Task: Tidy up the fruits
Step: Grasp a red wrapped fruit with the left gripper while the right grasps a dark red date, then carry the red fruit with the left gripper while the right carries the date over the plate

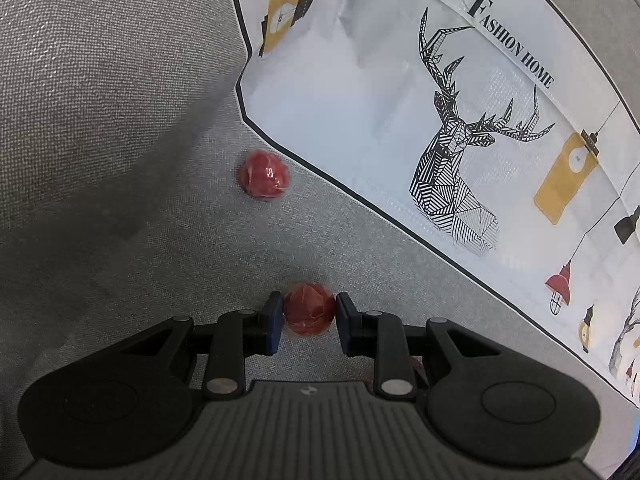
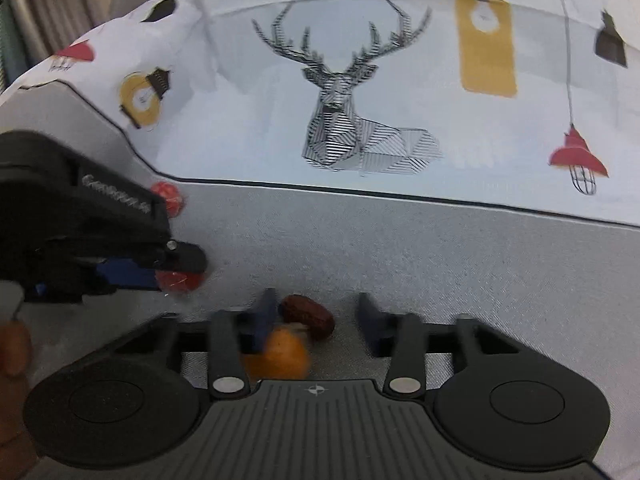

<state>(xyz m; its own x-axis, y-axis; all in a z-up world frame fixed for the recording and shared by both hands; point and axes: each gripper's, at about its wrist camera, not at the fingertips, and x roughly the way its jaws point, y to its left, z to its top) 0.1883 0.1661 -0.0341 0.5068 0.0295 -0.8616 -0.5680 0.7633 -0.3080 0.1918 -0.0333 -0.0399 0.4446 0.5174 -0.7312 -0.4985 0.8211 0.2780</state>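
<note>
Wrapped red fruit (image 1: 309, 309) pinched between the left gripper (image 1: 308, 320) pads, low centre of the left wrist view.
Right gripper (image 2: 316, 320) gapes around a dark date (image 2: 308, 317) – orange fruit (image 2: 280, 354) blurred, its lower edge hidden; second red fruit (image 1: 264, 175) lies apart by the printed bag (image 1: 400, 100).

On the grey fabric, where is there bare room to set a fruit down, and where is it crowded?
Free: the grey fabric right of the right tool, below the printed cloth's black border; also the grey stretch left of the far red fruit. Crowded: around the left tool gripping a red fruit, near the brown date and orange fruit.
</note>
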